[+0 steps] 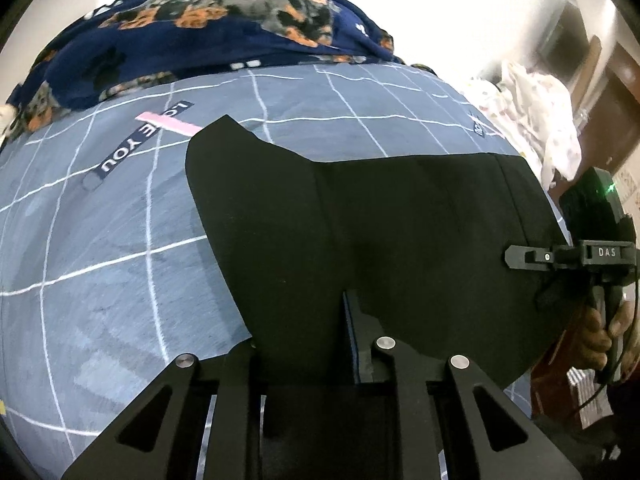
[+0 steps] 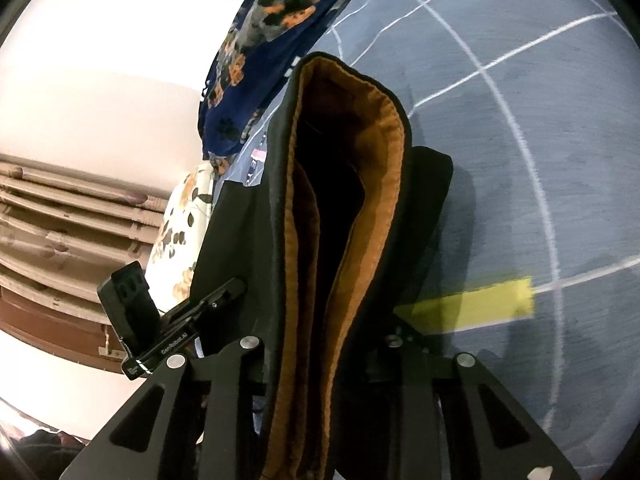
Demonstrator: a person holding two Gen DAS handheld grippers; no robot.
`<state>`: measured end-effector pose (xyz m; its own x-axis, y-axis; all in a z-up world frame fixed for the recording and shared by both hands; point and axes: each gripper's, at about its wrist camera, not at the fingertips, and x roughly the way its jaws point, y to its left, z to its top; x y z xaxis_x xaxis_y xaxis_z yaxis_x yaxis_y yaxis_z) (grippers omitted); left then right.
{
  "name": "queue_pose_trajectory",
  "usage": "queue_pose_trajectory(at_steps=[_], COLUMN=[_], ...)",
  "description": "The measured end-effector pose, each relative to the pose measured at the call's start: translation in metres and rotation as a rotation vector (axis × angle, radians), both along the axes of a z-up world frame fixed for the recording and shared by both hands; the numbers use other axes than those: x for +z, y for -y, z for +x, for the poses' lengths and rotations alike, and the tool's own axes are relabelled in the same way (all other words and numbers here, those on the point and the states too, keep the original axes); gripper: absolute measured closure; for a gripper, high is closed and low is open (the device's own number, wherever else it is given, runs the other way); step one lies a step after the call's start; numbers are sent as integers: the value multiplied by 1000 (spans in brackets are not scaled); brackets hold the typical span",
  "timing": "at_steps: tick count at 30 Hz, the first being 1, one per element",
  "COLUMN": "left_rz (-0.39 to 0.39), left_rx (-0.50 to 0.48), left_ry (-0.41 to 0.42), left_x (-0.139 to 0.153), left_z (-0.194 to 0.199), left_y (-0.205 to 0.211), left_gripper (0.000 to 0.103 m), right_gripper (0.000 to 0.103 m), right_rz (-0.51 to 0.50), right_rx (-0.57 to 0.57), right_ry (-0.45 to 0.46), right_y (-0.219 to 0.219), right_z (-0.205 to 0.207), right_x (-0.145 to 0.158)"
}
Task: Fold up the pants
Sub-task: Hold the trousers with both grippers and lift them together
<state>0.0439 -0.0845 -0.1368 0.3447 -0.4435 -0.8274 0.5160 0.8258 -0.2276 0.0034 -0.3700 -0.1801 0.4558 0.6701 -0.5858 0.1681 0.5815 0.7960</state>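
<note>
Pants point(image 1: 400, 240), black outside with a tan-brown lining, fill the middle of both views above a bed covered by a grey-blue sheet point(image 1: 100, 280) crossed with white grid lines. In the left wrist view the fabric spreads as a broad dark sheet from the lower centre to the right edge, with a pointed flap reaching toward the upper middle; its lower edge runs between the fingers of the left hand-held gripper point(image 1: 320, 344), which is clamped on the cloth. At the right edge of that view the right hand-held gripper point(image 1: 516, 258) pinches the far side of the same fabric, a hand point(image 1: 604, 332) wrapped round its handle below.

In the right wrist view the pants point(image 2: 280, 240) rise from the bottom centre as an upright folded band, its tan lining showing as a long loop that peaks near the upper middle. The right hand-held gripper point(image 2: 320, 360) is closed on this band, the cloth filling the gap between its fingers. At lower left of that frame the left hand-held gripper point(image 2: 228, 290) meets the black edge of the garment.

A navy blanket point(image 1: 200, 32) printed with orange and grey dogs lies bunched along the top of the bed. A pink strip point(image 1: 168, 123) and a "LOVE YOU" print point(image 1: 140, 140) sit at upper left on the sheet. A yellow strip point(image 2: 480, 304) lies on the sheet right of the pants.
</note>
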Motion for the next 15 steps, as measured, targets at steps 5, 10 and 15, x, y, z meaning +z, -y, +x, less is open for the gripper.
queue_pose_trajectory(at_steps=[5,10,15], left_rz=[-19,-56,-90], left_rx=[43,97,158], left_ry=[-8,-27,-27], left_x=[4,10,20], left_z=[0,5,10], left_y=[-18,-36,-55], left_gripper=[84,84,84], right_gripper=[79,80,80], right_rz=[-5,-7,5], right_rx=[21,37,47], right_ry=[8,17,30], right_y=[-15,-31,-46], right_z=[8,17,22], right_x=[6,11,13])
